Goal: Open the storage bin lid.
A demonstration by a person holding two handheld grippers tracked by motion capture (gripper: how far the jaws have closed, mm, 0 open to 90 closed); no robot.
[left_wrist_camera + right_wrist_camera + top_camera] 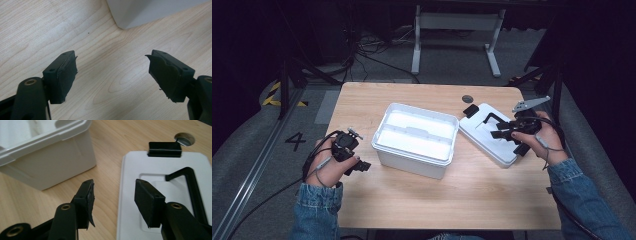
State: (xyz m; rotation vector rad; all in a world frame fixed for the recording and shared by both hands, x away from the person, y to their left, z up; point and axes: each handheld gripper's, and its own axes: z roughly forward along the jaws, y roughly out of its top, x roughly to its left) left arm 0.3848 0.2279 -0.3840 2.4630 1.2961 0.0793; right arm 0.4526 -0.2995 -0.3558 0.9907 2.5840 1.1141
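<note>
A white plastic box (414,140) stands open in the middle of the wooden table (462,200). Its white lid (486,137) lies flat to the right, with a black handle (192,185) and a black latch (165,149) on top. My right gripper (499,131) hovers over the lid, open; in the right gripper view, nothing sits between the jaws of the gripper (113,195), which hang above the lid's (132,170) left edge, with the box (50,165) off to the left. My left gripper (362,165) rests left of the box, open (111,75) over bare wood, the box's corner (150,12) ahead of it.
A round cable port (467,98) is set into the table's far side behind the lid. Beyond the table, cables run over the floor and a white desk frame (457,30) stands there. Bare wood lies in front of the box.
</note>
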